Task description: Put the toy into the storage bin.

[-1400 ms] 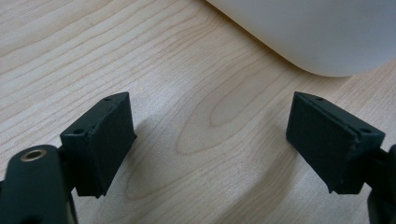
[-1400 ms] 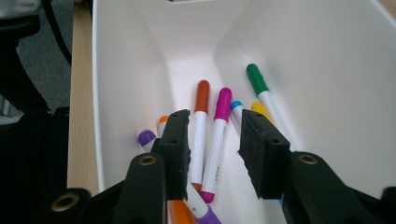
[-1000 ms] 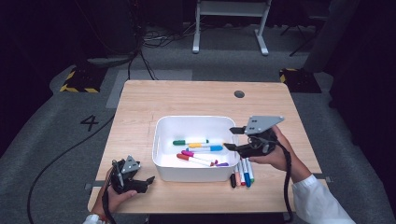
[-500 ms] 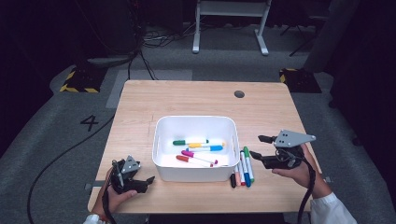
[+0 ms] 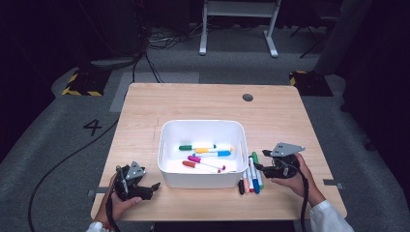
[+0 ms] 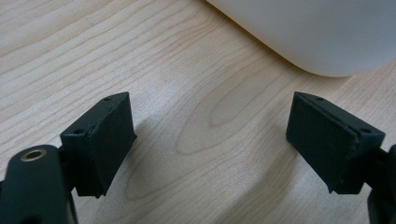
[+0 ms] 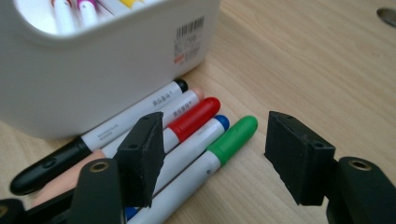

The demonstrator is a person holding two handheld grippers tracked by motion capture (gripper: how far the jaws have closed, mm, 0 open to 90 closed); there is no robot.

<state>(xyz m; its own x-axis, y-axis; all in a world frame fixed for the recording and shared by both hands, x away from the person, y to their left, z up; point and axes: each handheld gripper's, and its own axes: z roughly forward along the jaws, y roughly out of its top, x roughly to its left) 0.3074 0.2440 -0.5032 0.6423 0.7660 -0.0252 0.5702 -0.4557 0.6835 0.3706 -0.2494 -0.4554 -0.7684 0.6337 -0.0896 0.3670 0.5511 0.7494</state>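
Black right tongs [image 7: 212, 156] stand spread over a row of markers on the worktop [image 5: 203, 104], pinching nothing; their jaws have just been closing a little. In the right gripper view, the green marker [image 7: 219, 149] lies between the jaws, with the blue marker [image 7: 198, 140], red marker [image 7: 191, 119], a peach one and a black one in turn beside it, side by side. In the high view the right tongs [image 5: 260, 160] sit at the near right of the worktop, held in the person's right hand [image 5: 290, 176], with the markers between them and the bin [image 5: 167, 145].

White plastic forms that bin, which stands at the middle of the worktop with more markers lying inside it.

Left tongs [image 6: 210, 140] rest low over bare wood, spread and holding nothing, the bin's rounded corner just ahead of them. In the high view they [image 5: 153, 187] are at the near left, just beside the bin.
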